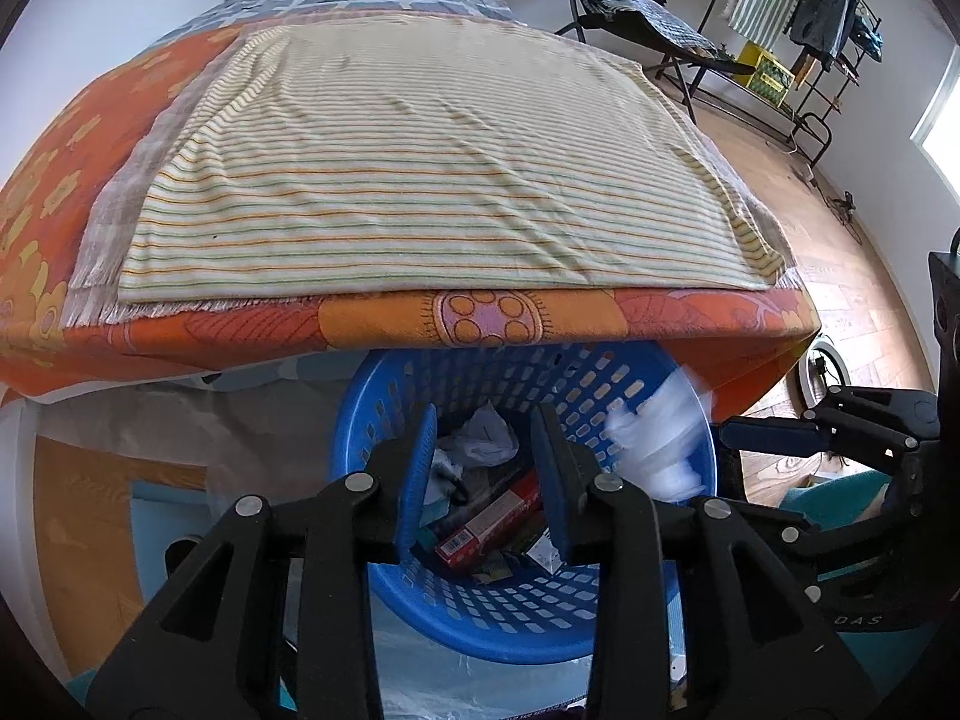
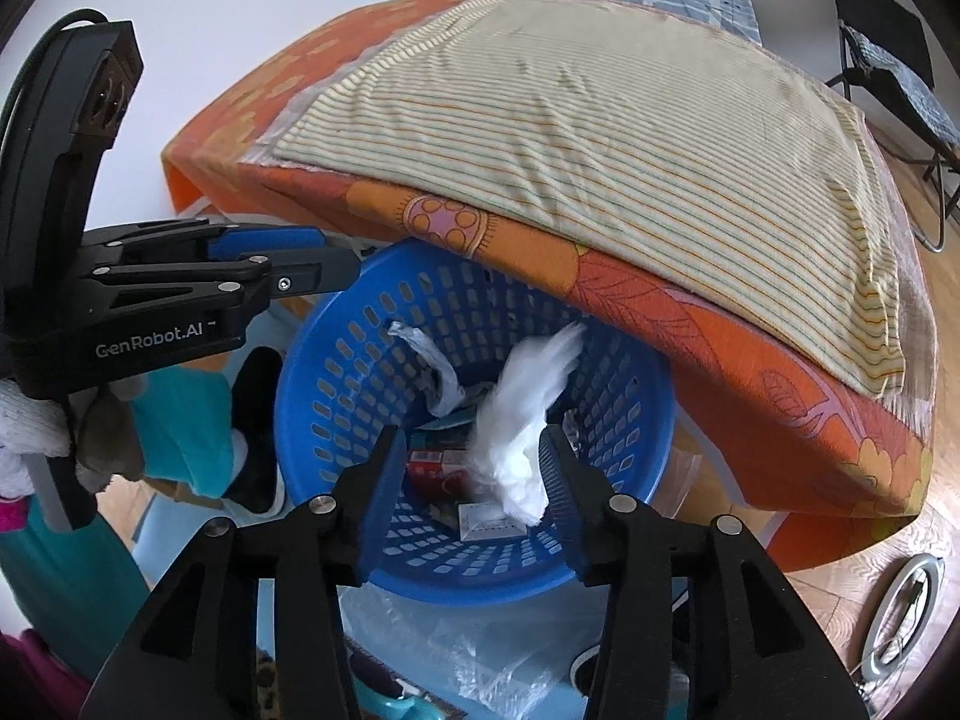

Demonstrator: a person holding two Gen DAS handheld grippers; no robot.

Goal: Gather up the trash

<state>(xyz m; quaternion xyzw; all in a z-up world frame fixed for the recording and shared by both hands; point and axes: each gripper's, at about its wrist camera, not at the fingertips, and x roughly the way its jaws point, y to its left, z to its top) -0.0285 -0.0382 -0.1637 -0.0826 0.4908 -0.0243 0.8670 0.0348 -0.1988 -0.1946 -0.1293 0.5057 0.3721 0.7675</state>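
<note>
A blue perforated plastic basket (image 1: 528,618) stands on the floor by the bed; it also shows in the right wrist view (image 2: 336,384). It holds a red box (image 1: 489,525), crumpled paper and other scraps. A white crumpled bag (image 2: 522,420), motion-blurred, is in the air over the basket, between and just beyond my right fingers, which do not touch it; it shows in the left wrist view (image 1: 660,438) too. My left gripper (image 1: 483,480) is open and empty above the basket. My right gripper (image 2: 471,504) is open above the basket.
The bed with an orange patterned cover (image 1: 384,318) and a striped towel (image 1: 420,168) overhangs the basket's far rim. A folding chair (image 1: 636,12) and a clothes rack (image 1: 810,30) stand beyond. A clear plastic bag (image 2: 480,660) lies on the floor near me.
</note>
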